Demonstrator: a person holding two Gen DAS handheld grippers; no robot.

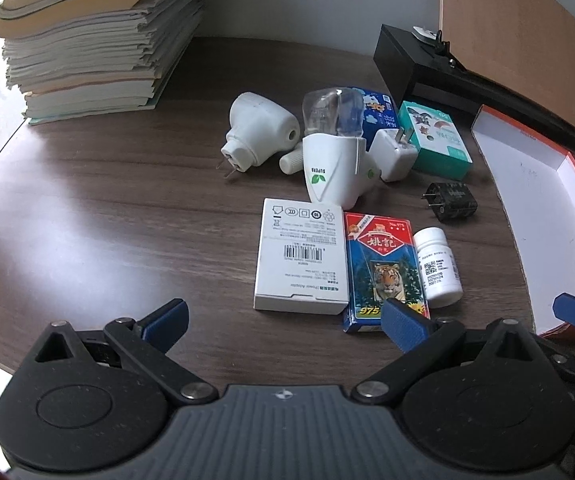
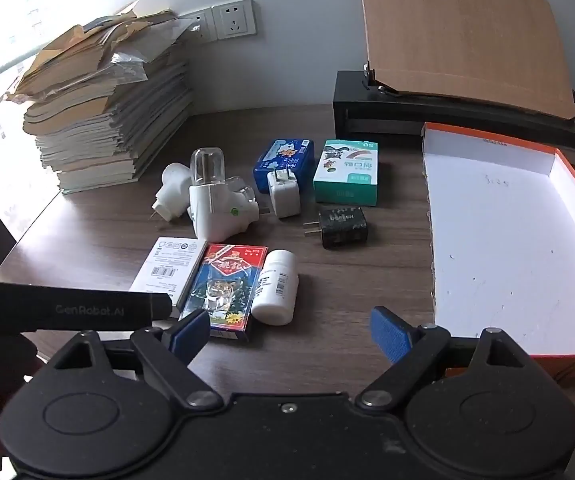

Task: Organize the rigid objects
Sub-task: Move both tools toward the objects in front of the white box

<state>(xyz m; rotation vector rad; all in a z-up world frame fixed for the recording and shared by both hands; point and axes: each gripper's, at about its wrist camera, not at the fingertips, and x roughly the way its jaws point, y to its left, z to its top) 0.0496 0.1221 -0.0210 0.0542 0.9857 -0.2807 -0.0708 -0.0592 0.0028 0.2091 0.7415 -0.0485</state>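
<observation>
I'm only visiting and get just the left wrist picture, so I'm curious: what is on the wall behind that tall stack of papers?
Observer: White wall sockets, just above the stack of papers.
Visitor: And that little black plug thing on the table, does it say anything?
Observer: Yes, the black charger reads UGREEN on its top face.
Visitor: I see only a blue tip of the other tool. Is it holding something?
Observer: No, the right tool is wide open and holds nothing.
</observation>
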